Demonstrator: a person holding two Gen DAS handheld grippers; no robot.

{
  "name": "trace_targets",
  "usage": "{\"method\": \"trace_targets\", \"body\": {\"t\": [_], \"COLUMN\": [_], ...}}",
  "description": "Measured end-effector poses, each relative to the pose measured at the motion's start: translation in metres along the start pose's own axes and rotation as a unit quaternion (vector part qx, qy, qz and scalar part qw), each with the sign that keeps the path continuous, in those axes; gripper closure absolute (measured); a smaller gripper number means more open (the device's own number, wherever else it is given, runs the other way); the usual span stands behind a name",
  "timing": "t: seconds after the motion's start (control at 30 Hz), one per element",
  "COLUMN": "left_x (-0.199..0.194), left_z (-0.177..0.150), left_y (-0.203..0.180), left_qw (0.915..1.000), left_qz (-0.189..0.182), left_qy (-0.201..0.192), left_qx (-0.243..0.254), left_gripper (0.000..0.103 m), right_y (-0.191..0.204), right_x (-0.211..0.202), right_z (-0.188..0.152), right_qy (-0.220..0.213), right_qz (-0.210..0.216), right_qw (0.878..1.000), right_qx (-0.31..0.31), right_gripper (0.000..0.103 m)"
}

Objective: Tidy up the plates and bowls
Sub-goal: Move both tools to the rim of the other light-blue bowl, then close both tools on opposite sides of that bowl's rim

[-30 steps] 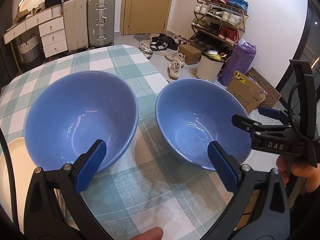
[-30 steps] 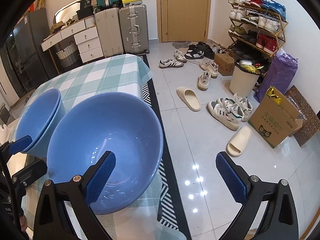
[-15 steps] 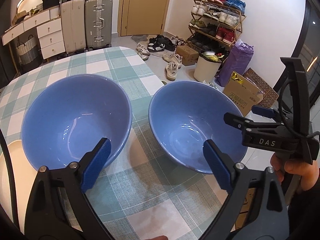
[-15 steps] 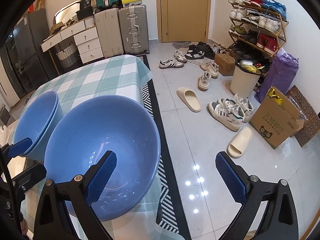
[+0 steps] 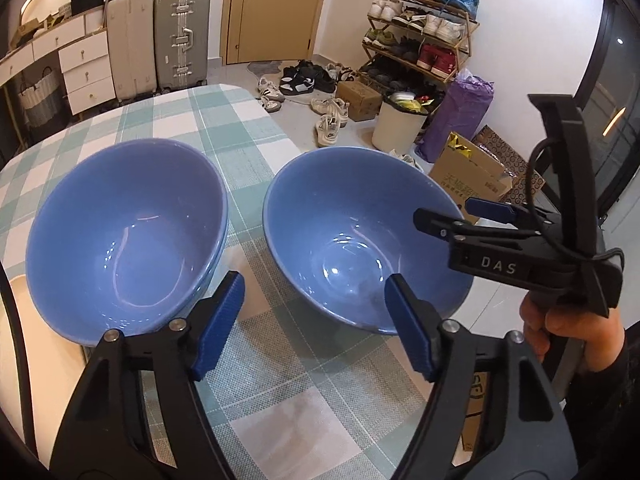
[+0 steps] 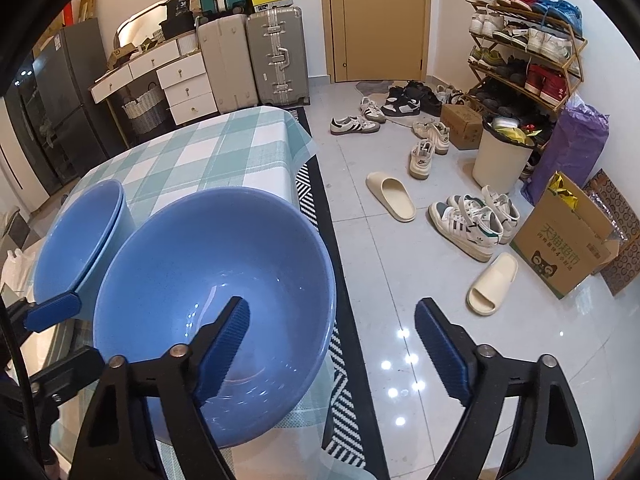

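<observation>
Two blue bowl positions stand on the checked tablecloth [image 5: 224, 128]. The left one [image 5: 128, 232] looks like two nested bowls; it also shows in the right wrist view [image 6: 80, 232]. The single right bowl [image 5: 360, 236] stands near the table's right edge and fills the right wrist view [image 6: 216, 288]. My left gripper [image 5: 312, 320] is open and empty, over the cloth between the bowls near their front rims. My right gripper [image 6: 332, 344] is open, its left finger [image 6: 224, 344] inside the single bowl, its right finger outside past the rim; it also shows in the left wrist view [image 5: 472, 220].
A cream plate [image 5: 16, 320] lies at the table's left edge. The table's right edge drops to a tiled floor with slippers [image 6: 392, 196], shoes, a cardboard box [image 6: 568, 236], a white bin [image 6: 500, 156] and a shoe rack. Suitcases [image 6: 276, 56] and drawers stand behind.
Both grippers have narrowed somewhat but stay open. The left gripper has shifted toward the gap between the bowls. The right gripper's left finger has moved deeper inside the single bowl.
</observation>
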State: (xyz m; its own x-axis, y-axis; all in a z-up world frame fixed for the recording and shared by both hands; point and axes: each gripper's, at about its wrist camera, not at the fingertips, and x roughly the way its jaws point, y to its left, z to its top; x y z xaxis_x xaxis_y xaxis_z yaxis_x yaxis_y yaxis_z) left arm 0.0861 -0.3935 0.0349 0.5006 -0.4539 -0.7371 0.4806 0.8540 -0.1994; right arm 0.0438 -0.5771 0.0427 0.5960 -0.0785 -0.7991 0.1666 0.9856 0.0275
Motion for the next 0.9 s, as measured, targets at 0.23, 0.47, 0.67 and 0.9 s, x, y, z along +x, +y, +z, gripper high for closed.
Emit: {"method": "trace_targets", "body": {"t": [0.23, 0.47, 0.67, 0.9], "left_x": [0.011, 0.018, 0.021, 0.022], "left_z": [0.0, -0.001, -0.002, -0.002], "left_y": [0.005, 0.006, 0.006, 0.006], "left_qw": [0.9998, 0.9998, 0.9998, 0.9998], "left_qz": [-0.007, -0.008, -0.008, -0.009], "left_qy": [0.007, 0.014, 0.014, 0.013], "left_qx": [-0.015, -0.013, -0.008, -0.009], "left_gripper": [0.046, 0.071, 0.076, 0.078], "right_y": [0.002, 0.012, 0.014, 0.014], "right_x": [0.004, 0.006, 0.004, -0.003], "right_z": [0.002, 0.001, 0.0, -0.004], "right_qy": [0.001, -0.006, -0.015, -0.024], "right_qz": [0.008, 0.023, 0.014, 0.007], "right_qw": [1.0, 0.999, 1.0, 0.999], "right_qx": [-0.007, -0.022, -0.022, -0.024], "right_gripper": [0.036, 0.063, 0.074, 0.077]}}
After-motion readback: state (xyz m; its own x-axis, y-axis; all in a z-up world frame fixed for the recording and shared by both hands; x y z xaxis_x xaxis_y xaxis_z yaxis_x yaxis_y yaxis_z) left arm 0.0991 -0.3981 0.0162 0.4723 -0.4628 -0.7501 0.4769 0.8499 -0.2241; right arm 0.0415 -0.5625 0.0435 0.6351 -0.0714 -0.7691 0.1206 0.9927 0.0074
